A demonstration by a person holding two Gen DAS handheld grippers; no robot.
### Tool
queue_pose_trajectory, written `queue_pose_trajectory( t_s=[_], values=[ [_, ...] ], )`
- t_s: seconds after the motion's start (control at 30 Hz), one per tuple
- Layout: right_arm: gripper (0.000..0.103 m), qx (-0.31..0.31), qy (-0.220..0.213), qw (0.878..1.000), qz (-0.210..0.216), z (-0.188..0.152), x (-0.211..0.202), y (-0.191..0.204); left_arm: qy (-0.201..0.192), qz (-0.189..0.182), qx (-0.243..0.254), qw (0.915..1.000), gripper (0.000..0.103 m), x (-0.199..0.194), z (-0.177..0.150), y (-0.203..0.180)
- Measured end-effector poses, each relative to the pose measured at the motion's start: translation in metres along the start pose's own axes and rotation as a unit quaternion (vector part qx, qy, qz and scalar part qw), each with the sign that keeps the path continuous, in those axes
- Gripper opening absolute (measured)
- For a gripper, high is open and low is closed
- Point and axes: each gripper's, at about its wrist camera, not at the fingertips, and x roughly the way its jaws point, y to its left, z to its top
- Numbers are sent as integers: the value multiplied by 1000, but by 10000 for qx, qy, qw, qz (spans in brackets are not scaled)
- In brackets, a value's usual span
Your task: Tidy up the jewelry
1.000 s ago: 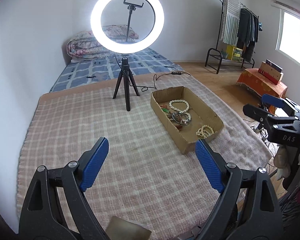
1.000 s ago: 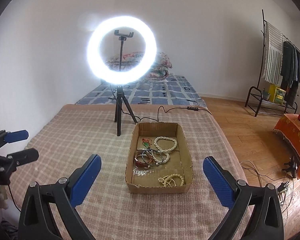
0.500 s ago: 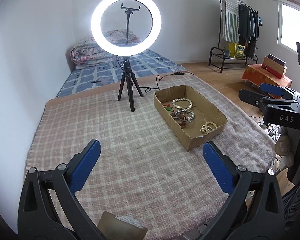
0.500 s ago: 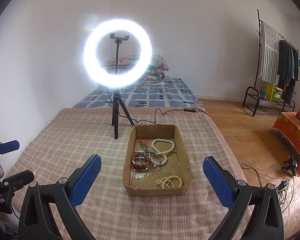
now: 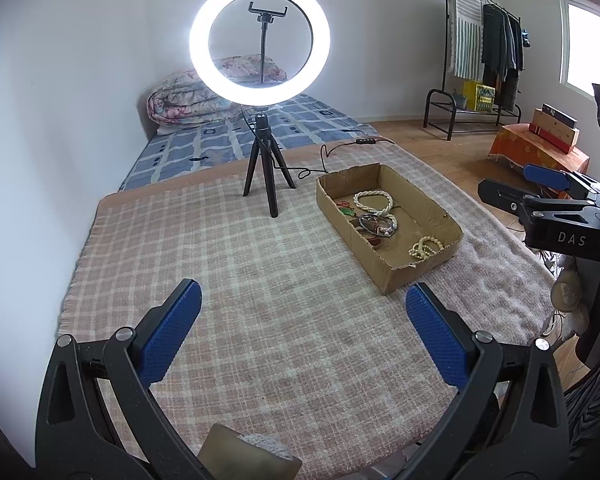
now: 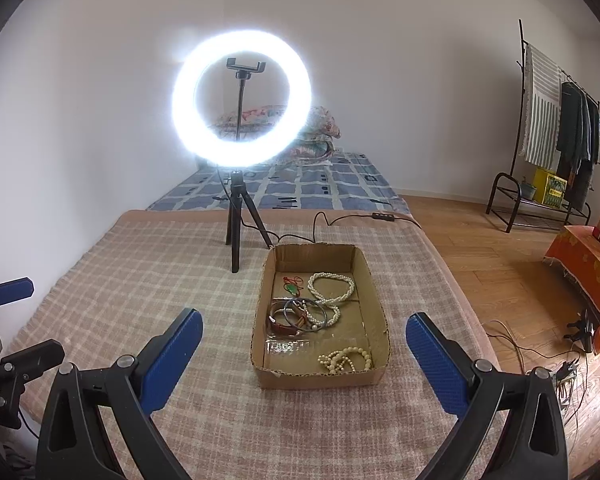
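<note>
Already the jewelry (image 6: 320,312) lies gathered in the box (image 6: 380,378) on the blanket (image 6: 140,300), both grippers (image 5: 302,336) (image 6: 304,356) gaping and empty above the cloth, which fits either sorting ahead or sorting finished, so no move is settled.
</note>
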Motion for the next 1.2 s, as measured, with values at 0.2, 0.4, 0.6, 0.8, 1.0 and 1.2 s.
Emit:
queue_pose_trajectory(
  t_s=[0.2,0.4,0.6,0.8,1.0,1.2],
  values=[
    [103,-16,-27,10000,-14,-1,0,1,-16,34,11,10000,103,-1,0,1],
    [103,-8,-27,10000,-15,-1,0,2,-49,49,-30,10000,103,-3,4,3],
    [103,-13,-24,10000,-4,-1,0,1,-56,41,-38,10000,103,-4,5,3],
    [103,-12,-16,10000,-12,-2,1,1,-58,44,-47,10000,103,-4,5,2],
    [103,-7,-14,10000,-15,-2,1,1,-61,47,-38,10000,103,-4,5,3],
    [103,-4,-11,10000,-14,-3,1,1,-70,50,-43,10000,103,-5,6,1]
  ],
)
